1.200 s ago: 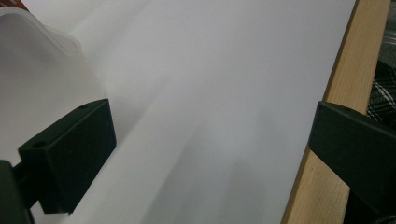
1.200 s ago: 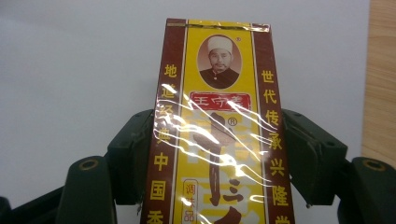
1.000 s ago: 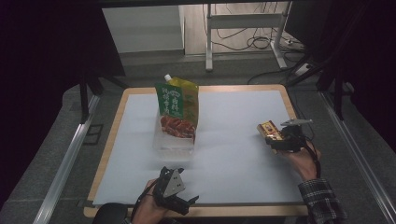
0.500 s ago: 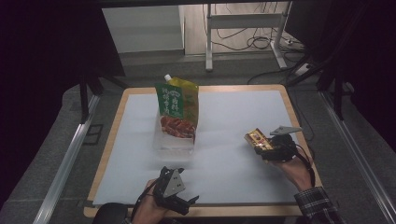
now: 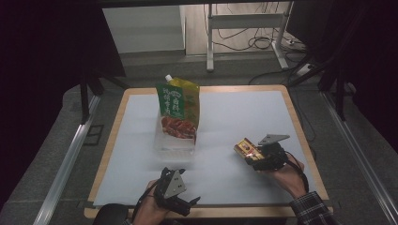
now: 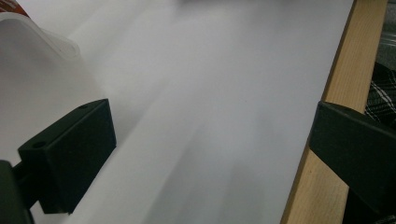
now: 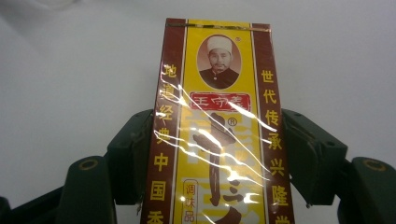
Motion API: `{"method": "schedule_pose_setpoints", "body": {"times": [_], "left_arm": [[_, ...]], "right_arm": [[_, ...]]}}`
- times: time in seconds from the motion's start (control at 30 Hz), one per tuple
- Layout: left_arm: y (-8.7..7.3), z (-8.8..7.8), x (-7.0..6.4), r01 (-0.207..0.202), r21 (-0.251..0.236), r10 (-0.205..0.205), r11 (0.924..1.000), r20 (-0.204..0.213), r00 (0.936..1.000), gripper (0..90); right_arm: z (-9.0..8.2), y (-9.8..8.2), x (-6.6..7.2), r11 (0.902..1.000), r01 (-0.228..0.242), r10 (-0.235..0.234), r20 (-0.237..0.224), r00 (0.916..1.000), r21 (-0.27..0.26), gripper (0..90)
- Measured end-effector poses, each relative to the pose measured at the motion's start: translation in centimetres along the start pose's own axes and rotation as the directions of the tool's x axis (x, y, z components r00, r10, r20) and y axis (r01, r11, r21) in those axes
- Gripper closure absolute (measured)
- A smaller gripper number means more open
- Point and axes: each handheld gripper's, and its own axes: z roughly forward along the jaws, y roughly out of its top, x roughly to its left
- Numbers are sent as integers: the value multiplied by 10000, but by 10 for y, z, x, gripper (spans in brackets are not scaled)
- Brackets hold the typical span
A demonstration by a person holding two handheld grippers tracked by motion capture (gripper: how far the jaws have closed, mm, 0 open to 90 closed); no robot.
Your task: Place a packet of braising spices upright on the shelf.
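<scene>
High view: box [image 5: 245, 148] mid-sheet, roomy

Yellow-and-brown box [image 5: 245, 148] in right hand-held gripper [image 5: 257, 156], near green pouch [image 5: 179, 110] on white table [image 5: 234, 117].

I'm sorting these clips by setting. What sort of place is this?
Probably a lab or recording workspace, not a kitchen: a wood-edged table with a white sheet, dark curtains around it, and loose cables on the floor behind.

The yellow box [image 7: 217, 135] reads 王守义, 调味品 and 世代传承 — the green pouch [image 5: 179, 108] 卤料.
</scene>
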Motion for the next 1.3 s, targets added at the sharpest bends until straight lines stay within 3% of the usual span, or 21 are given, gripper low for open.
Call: {"method": "schedule_pose_setpoints", "body": {"times": [0.33,0.6,0.93,1.1,1.3], "left_arm": [[0,0,0,-4,13,3,10000,21,10000,7],[0,1,0,-45,61,45,10000,37,10000,7],[0,0,1,87,6,-87,10000,24,10000,6],[0,0,2,105,-4,-105,9999,-19,9999,6],[0,0,2,79,28,-79,10000,-38,10000,6]], "right_arm": [[14,-6,3,9974,498,-480,-341,9983,523,308],[18,-6,0,9970,331,-283,-685,9972,698,225],[15,5,-1,9926,176,-83,-779,9969,1200,229],[11,13,-5,9864,42,97,-837,9964,1641,226],[15,25,-4,9705,404,-202,-870,9960,2377,226]]}}
